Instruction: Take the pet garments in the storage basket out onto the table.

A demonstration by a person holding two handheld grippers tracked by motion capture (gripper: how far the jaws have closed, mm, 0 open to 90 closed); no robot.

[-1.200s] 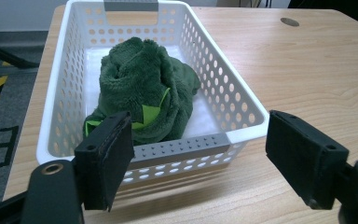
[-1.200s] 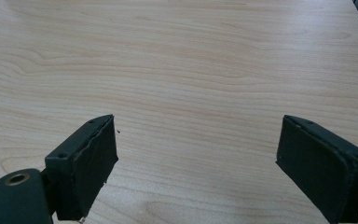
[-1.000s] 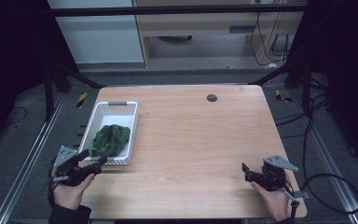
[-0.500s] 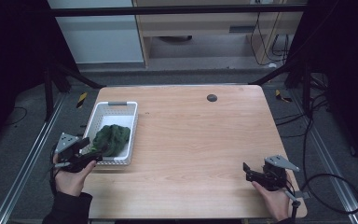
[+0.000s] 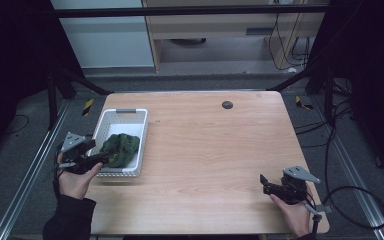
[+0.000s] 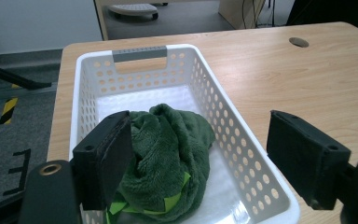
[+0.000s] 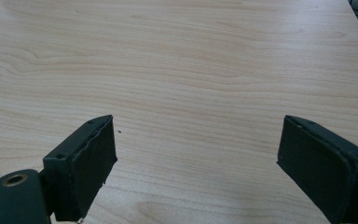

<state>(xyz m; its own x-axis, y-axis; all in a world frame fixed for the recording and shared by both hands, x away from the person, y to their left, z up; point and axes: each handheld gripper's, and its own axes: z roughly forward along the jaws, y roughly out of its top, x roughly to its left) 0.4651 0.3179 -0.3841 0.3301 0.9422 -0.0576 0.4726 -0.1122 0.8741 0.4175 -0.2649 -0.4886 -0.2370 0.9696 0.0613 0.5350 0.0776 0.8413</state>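
One left gripper (image 5: pixel 101 159) is advancing: against the frames a second and half a second back, I am bringing it off the desk's near-left corner, up and over the near wall of the white basket (image 5: pixel 142 131). Its jaws are standing wide, one at the left flank of the green towel (image 6: pixel 168 158), the other out over the basket's right wall, nothing held between them. I am judging this as the approach to a grasp on the towel, with closure not yet made.

The right gripper (image 5: pixel 265 184) is holding its station at the near-right of the desk (image 5: pixel 220 150), jaws wide and empty over bare wood, unchanged across the frames.

Count: one basket, one towel bunched in its near half, two grippers, one round grommet (image 5: pixel 227 104) at the desk's far edge.
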